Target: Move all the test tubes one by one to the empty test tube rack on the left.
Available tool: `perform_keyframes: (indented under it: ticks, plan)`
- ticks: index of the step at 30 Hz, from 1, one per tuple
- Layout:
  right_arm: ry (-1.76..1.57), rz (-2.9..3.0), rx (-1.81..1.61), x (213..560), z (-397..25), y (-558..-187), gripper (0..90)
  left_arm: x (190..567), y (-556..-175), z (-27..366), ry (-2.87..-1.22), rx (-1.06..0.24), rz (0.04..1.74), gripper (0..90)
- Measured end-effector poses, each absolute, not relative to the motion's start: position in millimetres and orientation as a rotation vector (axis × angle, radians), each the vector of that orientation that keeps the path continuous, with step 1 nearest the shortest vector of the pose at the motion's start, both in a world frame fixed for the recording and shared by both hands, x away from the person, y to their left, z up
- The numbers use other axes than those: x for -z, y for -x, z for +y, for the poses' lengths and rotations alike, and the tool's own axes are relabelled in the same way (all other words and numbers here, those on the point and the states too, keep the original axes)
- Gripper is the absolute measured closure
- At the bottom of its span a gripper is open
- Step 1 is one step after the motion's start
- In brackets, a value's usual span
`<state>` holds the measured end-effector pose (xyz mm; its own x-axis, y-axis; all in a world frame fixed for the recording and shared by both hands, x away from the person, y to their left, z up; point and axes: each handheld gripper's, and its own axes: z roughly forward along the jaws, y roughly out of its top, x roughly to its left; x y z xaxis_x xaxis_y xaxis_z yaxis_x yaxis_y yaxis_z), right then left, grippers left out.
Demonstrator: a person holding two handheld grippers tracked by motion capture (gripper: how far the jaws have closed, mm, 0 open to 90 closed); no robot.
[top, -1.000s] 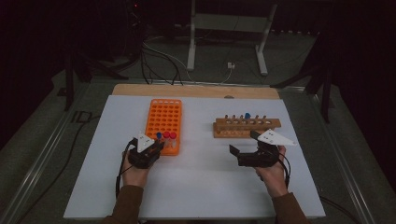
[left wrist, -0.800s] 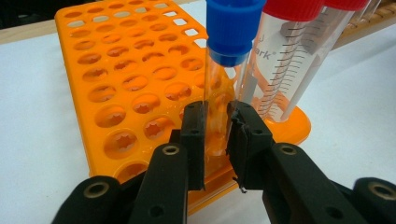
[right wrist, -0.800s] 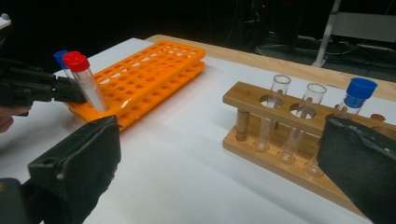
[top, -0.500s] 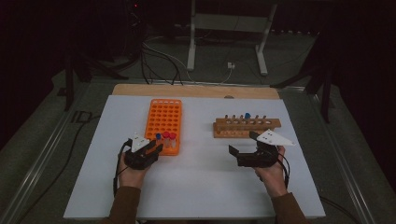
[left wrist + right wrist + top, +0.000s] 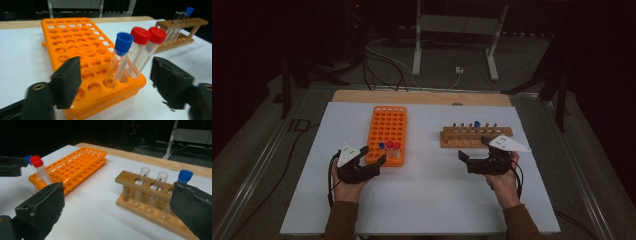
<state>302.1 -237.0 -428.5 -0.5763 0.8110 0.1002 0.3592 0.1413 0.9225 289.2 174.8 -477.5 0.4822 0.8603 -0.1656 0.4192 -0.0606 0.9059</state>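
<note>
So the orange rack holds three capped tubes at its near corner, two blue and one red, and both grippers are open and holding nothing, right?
Nearly. The caps are the other way round: the left gripper view shows one blue-capped tube and two red-capped tubes in the orange rack. The rest stands: they sit at its near corner, and the left gripper and right gripper are both open and hold nothing.

I am seeing three capped tubes (image 5: 135,53) standing just ahead between my left gripper's (image 5: 116,82) spread jaws; bare table (image 5: 427,185) is lying open beside it.
</note>
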Motion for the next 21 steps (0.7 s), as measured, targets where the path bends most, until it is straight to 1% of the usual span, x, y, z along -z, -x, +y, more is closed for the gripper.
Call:
perform_keyframes:
  ticks: [2, 4, 5, 7, 8, 13, 17, 18, 21]
  plan:
    - [-1.124, 1.993, -1.42, 425.5, -238.7, -306.8, 0.0, 475.5, -287.7, 176.1, -1.662, -0.534, 1.121, 17.8]
    - [-1.143, 1.988, -1.404, 422.6, -241.0, -313.8, 0.9, 473.6, -286.1, 178.2, -1.639, -0.552, 1.127, 14.3]
    - [-1.155, 1.984, -1.4, 420.9, -242.8, -317.2, 2.5, 472.3, -285.5, 179.0, -1.636, -0.564, 1.136, 10.9]
    - [-1.167, 1.974, -1.385, 417.9, -245.7, -323.9, 2.9, 469.7, -284.5, 180.8, -1.627, -0.577, 1.141, 2.7]
    - [-1.175, 1.969, -1.377, 416.4, -247.2, -326.8, 3.3, 468.5, -283.8, 181.5, -1.621, -0.586, 1.138, 1.1]
    - [-1.228, 1.919, -1.369, 415.9, -254.9, -340.3, 3.5, 466.0, -282.6, 182.7, -1.609, -0.608, 1.141, 0.5]
    - [-1.271, 1.893, -1.34, 421.0, -259.0, -350.5, 6.8, 465.7, -282.5, 183.4, -1.609, -0.615, 1.141, 0.5]
    - [-1.282, 1.89, -1.338, 422.5, -260.1, -352.8, 8.5, 465.7, -282.5, 183.5, -1.609, -0.616, 1.141, 0.5]
    - [-1.3, 1.881, -1.341, 427.1, -264.6, -359.1, 21.7, 466.1, -283.0, 183.4, -1.609, -0.617, 1.141, 0.6]
